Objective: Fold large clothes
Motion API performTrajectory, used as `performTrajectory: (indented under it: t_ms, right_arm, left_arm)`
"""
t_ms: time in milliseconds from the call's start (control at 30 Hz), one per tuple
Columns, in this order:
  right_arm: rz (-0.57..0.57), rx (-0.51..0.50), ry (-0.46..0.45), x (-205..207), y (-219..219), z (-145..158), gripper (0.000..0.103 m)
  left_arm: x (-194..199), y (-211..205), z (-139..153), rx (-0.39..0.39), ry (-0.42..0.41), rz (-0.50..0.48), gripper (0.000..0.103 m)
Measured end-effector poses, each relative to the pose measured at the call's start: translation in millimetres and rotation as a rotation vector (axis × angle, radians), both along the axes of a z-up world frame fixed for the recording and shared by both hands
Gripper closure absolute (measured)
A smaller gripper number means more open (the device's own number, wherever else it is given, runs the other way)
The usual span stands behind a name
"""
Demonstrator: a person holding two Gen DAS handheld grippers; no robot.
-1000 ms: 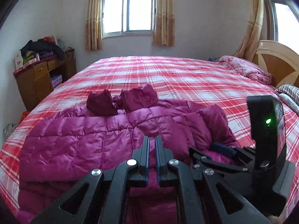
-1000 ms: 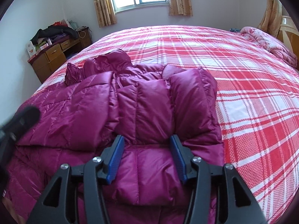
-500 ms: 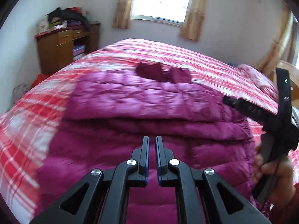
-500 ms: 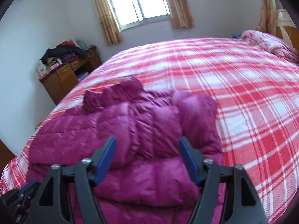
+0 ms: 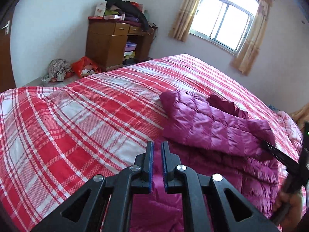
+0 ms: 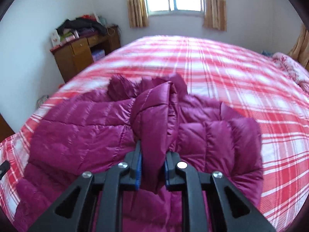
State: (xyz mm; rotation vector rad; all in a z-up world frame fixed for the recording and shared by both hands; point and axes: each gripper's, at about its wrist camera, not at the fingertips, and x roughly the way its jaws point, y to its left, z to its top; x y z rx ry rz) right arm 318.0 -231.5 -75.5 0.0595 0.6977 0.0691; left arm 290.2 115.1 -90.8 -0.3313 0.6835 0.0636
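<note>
A magenta quilted down jacket [image 6: 87,135] lies spread on the bed, its hood towards the window. My right gripper [image 6: 153,148] is closing on a raised fold of the jacket's front, and the blue pads press the fabric from both sides. In the left wrist view the jacket [image 5: 212,127] lies at the right, folded over itself. My left gripper [image 5: 157,145] is shut at the jacket's left edge, over the bedcover. Whether it pinches any fabric I cannot tell. The right gripper's black finger [image 5: 278,152] and the hand holding it show at the far right.
The bed has a red and white plaid cover [image 5: 77,125]. A wooden cabinet [image 5: 108,44] piled with clothes stands by the wall at the left, with bags [image 5: 85,67] on the floor beside it. A pink blanket [image 6: 293,67] lies at the bed's far right.
My right gripper went from wide open over the jacket to closed on a lifted fold. My left gripper, shut throughout, swung left and rolled, so bare bedcover now fills its view.
</note>
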Motion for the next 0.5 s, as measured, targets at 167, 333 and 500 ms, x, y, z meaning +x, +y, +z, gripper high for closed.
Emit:
performTrajectory:
  t_ms: [167,333,500]
  right_arm:
    - [-0.004,0.022,0.012,-32.7,-5.0,-4.1,0.083]
    - [-0.008,0.032,0.105,-31.3,-3.5,-39.2,0.083]
    - [-0.021,0.04,0.134,-30.1,-11.3,-48.4,0.072]
  left_arm:
    - [26.7,-19.3,16.3,0.067,-0.023,-0.028,0.084]
    - [61.7,-51.4,25.5,0.146,-0.046,-0.053,0.047]
    - [109.6,-68.1,-2.8,0.26,0.11,-0.038,0.047]
